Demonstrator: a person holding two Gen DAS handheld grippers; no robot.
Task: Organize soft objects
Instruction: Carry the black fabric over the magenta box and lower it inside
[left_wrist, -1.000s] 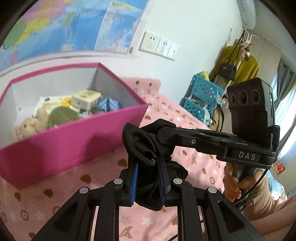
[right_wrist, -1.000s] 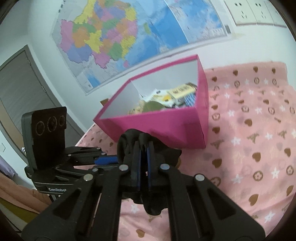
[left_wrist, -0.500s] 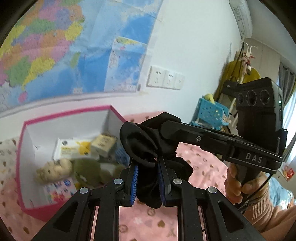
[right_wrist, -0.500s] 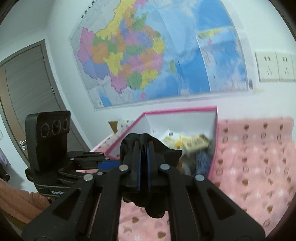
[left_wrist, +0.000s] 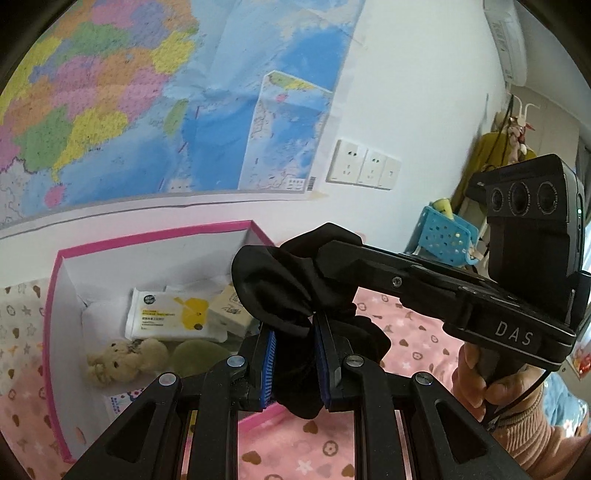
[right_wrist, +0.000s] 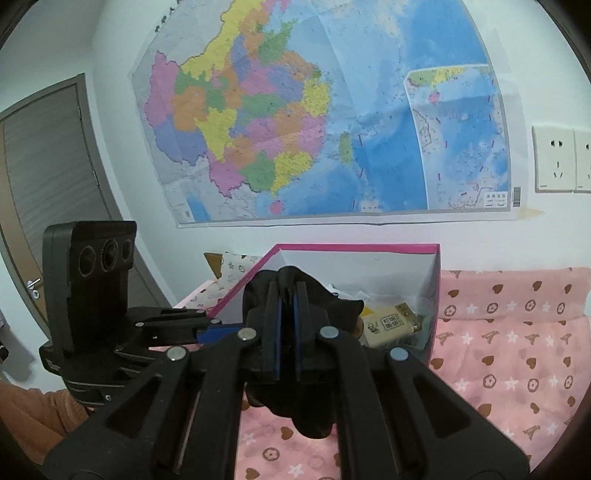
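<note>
A black cloth (left_wrist: 291, 291) is pinched between both closed claws: the left claw (left_wrist: 293, 363) and the right claw (right_wrist: 288, 332). It is held above the near rim of a pink box (left_wrist: 55, 314) on a pink bedspread (right_wrist: 517, 350). A teddy bear (left_wrist: 118, 362) and a wipes packet (left_wrist: 166, 315) are seen inside the box.

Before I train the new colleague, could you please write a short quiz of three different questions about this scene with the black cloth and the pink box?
1. True or false: only the left gripper pinches the black cloth.
2. Which of these lies in the pink box? A) a teddy bear B) a shoe C) a cup
3. Fill in: on the wall above the box hangs a large ____.

Key:
1. False; the right gripper is clamped on it too.
2. A, the teddy bear, beside a wipes pack.
3. map
</note>
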